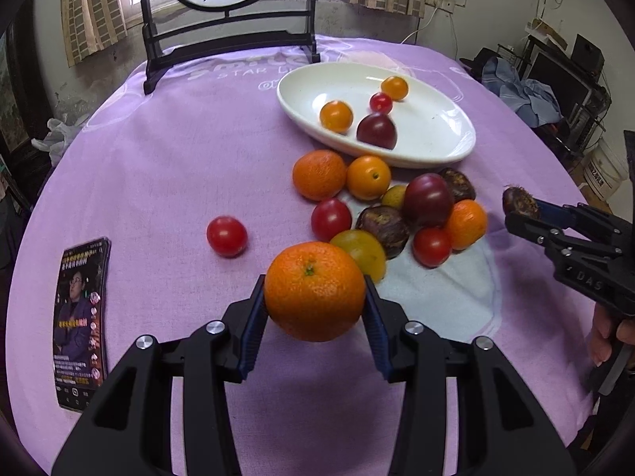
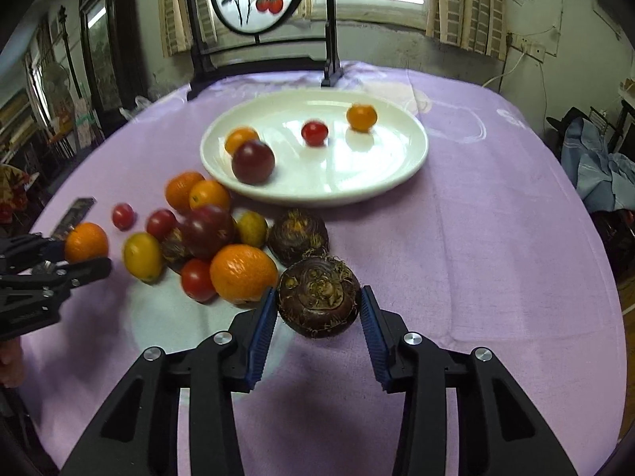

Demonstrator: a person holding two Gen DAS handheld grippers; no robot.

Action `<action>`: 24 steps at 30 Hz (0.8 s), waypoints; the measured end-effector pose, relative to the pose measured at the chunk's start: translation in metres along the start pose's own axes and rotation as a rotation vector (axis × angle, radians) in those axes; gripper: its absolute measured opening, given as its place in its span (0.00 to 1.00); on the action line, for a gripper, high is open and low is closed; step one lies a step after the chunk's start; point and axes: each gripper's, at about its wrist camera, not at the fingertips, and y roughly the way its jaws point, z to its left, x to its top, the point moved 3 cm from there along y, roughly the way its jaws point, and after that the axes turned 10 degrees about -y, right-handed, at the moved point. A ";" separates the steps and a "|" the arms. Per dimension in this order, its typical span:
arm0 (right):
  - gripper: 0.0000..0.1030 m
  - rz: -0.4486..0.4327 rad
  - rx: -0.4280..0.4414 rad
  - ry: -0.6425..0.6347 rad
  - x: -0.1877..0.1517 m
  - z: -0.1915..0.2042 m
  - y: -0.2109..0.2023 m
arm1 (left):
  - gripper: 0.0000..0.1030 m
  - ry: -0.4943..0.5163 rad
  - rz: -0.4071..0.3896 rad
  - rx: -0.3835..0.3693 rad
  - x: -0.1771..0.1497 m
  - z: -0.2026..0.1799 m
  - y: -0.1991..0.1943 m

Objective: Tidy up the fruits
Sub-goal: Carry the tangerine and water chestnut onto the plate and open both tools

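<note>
My left gripper (image 1: 314,297) is shut on an orange mandarin (image 1: 314,290) and holds it above the purple cloth, near the fruit pile (image 1: 397,206). My right gripper (image 2: 318,309) is shut on a dark brown water chestnut (image 2: 318,302); it also shows in the left wrist view (image 1: 520,201) at the right. The white oval plate (image 1: 428,135) holds two small orange tomatoes, a red cherry tomato (image 1: 381,103) and a dark purple tomato (image 1: 376,131). The plate shows in the right wrist view (image 2: 381,182) beyond the pile (image 2: 206,234).
A red cherry tomato (image 1: 226,236) lies alone left of the pile. A phone (image 1: 81,321) lies near the table's left edge. A black-framed painted screen (image 1: 230,20) stands at the far edge. A pale cloth patch (image 1: 444,293) lies under the pile.
</note>
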 end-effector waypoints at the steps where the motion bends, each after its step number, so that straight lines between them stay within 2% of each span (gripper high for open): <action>1: 0.42 -0.020 -0.002 -0.005 0.005 -0.001 -0.007 | 0.43 0.010 -0.009 -0.003 0.004 -0.003 -0.004; 5: 0.42 -0.083 -0.002 -0.016 0.026 -0.007 -0.025 | 0.43 0.048 -0.049 -0.008 0.028 -0.018 -0.014; 10: 0.42 -0.122 -0.027 -0.035 0.053 -0.012 -0.022 | 0.43 0.085 -0.095 0.001 0.067 -0.040 -0.012; 16: 0.42 -0.094 -0.029 -0.028 0.075 -0.017 0.012 | 0.43 0.043 -0.059 0.015 0.110 -0.049 0.030; 24: 0.42 -0.030 -0.002 0.000 0.081 -0.027 0.059 | 0.43 0.005 -0.009 0.049 0.152 -0.055 0.090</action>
